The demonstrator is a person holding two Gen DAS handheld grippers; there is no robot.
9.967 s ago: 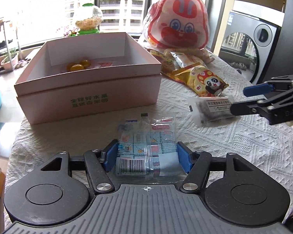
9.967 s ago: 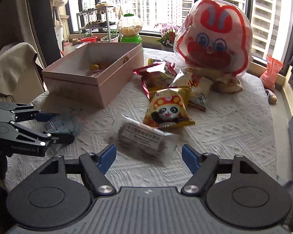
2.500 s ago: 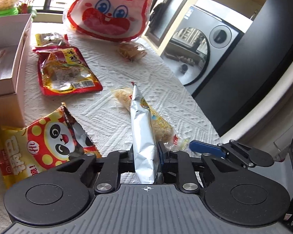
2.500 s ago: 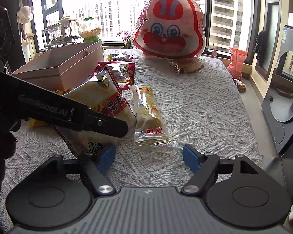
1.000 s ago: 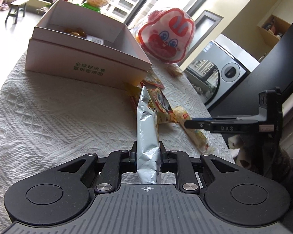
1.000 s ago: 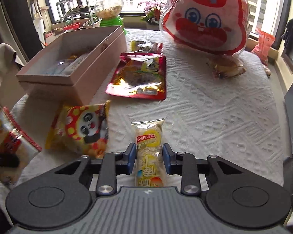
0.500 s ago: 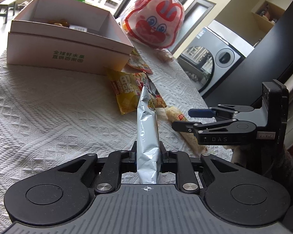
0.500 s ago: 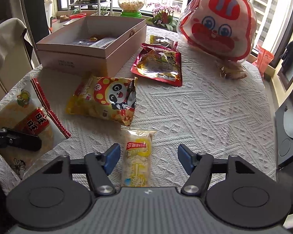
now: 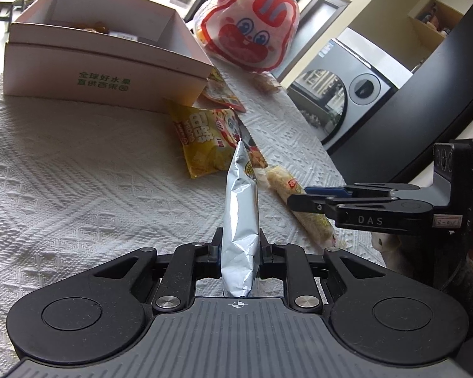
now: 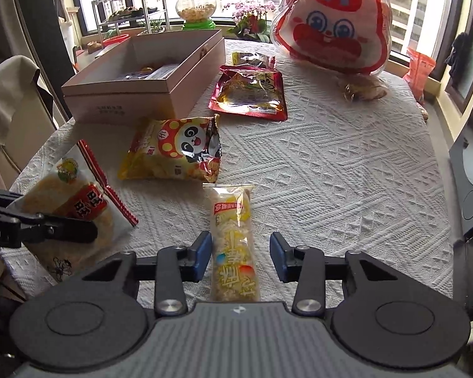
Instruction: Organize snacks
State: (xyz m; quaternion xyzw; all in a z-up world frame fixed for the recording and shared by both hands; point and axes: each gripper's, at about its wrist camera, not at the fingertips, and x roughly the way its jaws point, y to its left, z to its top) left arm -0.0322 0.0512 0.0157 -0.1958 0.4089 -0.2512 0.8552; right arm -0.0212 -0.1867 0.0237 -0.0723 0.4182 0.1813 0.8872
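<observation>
Right now the left claw (image 9: 239, 249) is clamped on a rice-cracker bag (image 9: 240, 220), held edge-up off the tabletop (image 9: 78, 189), well short of the pink box (image 9: 104, 72). The right claw (image 10: 240, 256) stands apart, its blue pads on either side of the near end of a long yellow snack bar (image 10: 235, 245) that lies flat on the cloth, nearer than the box and to its right.

To do this step well, I'd say the right claw should come down level, keep the bar centred between the pads, and close gently on its lower half; the wrapper looks slick and the filling crumbly, so a hard squeeze may crush it. The left should carry its bag high over the box's near wall and let go inside, beside what already lies there.

A little farther on, between the bar and the box, sits the panda chip bag (image 10: 173, 151). Right of the box lie a red packet (image 10: 249, 94) and a smaller one behind it. Farthest, past the box's right corner, stands the big rabbit bag (image 10: 331, 22).
</observation>
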